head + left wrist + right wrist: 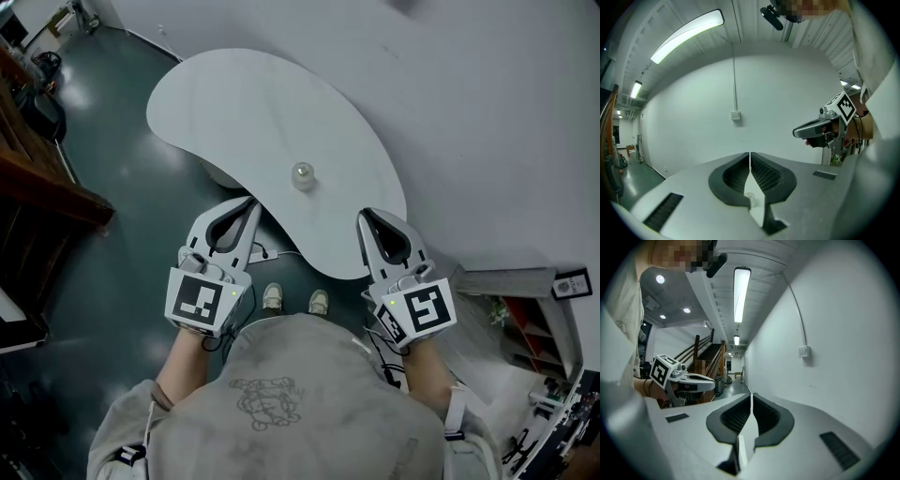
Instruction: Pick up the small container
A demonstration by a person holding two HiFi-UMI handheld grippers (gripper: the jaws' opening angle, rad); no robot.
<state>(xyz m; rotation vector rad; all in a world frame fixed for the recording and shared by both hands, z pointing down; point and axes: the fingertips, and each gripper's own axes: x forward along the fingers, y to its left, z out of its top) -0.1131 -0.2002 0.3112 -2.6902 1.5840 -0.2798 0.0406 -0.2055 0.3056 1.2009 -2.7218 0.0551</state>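
The small container, a clear round jar, stands on the white kidney-shaped table near its front edge. My left gripper hovers at the table's near edge, left of and nearer than the jar, with its jaws shut and nothing in them. My right gripper is level with it to the jar's right, also shut and empty. In the left gripper view the shut jaws point at the wall, and a small clear shape, likely the jar, shows through the gap below them. The right gripper view shows shut jaws.
A white wall runs behind the table, with a switch box on it. A wooden staircase stands at the left and a shelf unit at the right. The person's shoes are on the dark floor under the table's edge.
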